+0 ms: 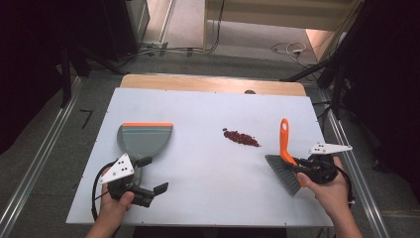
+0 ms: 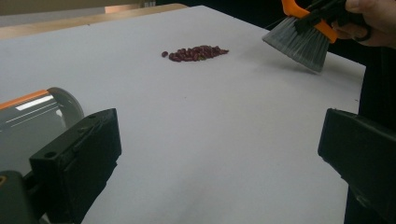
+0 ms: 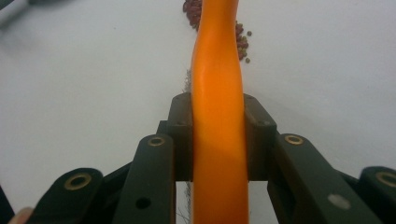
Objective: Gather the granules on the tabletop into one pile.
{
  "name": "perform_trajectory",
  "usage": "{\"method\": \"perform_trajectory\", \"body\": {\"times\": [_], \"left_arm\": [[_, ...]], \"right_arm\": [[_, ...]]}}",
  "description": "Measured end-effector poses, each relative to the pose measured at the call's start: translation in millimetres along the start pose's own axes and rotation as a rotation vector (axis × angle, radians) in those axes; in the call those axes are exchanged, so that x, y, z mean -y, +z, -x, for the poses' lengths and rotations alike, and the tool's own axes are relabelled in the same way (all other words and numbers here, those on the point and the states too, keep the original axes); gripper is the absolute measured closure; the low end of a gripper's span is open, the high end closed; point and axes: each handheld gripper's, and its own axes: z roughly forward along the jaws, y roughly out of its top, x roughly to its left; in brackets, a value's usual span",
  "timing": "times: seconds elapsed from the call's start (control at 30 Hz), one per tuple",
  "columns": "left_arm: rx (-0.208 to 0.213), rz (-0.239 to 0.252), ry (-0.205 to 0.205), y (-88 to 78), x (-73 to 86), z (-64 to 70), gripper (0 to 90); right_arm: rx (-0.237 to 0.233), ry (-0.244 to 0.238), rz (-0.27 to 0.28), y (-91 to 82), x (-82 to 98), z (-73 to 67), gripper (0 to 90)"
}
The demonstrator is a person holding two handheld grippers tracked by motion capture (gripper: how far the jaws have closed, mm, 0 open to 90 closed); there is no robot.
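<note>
1. Forearms and hands are seen entering from the bottom edge of the high view, each holding a gripper over the white table (image 1: 208,198).
2. At lower left of the high view the left gripper (image 1: 151,191) is held with its jaws spread wide and nothing between them; in the left gripper view the two black jaws stand well apart over bare table.
3. At lower right the right gripper (image 1: 297,166) is pinched on the orange handle of the brush (image 1: 284,144), whose grey bristles are angled down toward the table.
4. Just above the left gripper, the grey dustpan (image 1: 143,139) with an orange lip is laid flat.
5. Near the frame's centre, a small pile of red beans (image 1: 241,138) is seen between dustpan and brush.
</note>
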Motion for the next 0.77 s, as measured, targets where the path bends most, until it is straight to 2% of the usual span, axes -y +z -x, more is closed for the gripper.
{"method": "perform_trajectory", "body": {"times": [0.17, 0.23, 0.3, 0.57, 0.77], "left_arm": [[-0.005, 0.001, 0.020, -2.5, -0.4, 1.0, 0.2], [-0.007, 0.017, 0.011, -5.4, -0.1, 1.0, 0.2], [-0.015, 0.022, 0.023, -6.4, 0.1, 1.2, 0.2], [-0.019, 0.026, 0.023, -4.7, 0.2, 2.6, 0.2], [-0.025, 0.022, 0.014, -5.3, 0.8, 0.0, 0.2]], "right_arm": [[-0.010, 0.009, 0.026, -6.0, 3.6, -1.2, 68.3], [-0.008, 0.010, 0.033, -7.4, 4.4, -1.6, 68.3], [-0.011, 0.009, 0.039, -9.1, 5.3, -1.9, 68.2], [-0.007, 0.013, 0.043, -9.9, 8.3, -0.5, 68.2], [-0.023, 0.013, 0.041, -8.2, 7.0, -0.7, 68.2]]}}
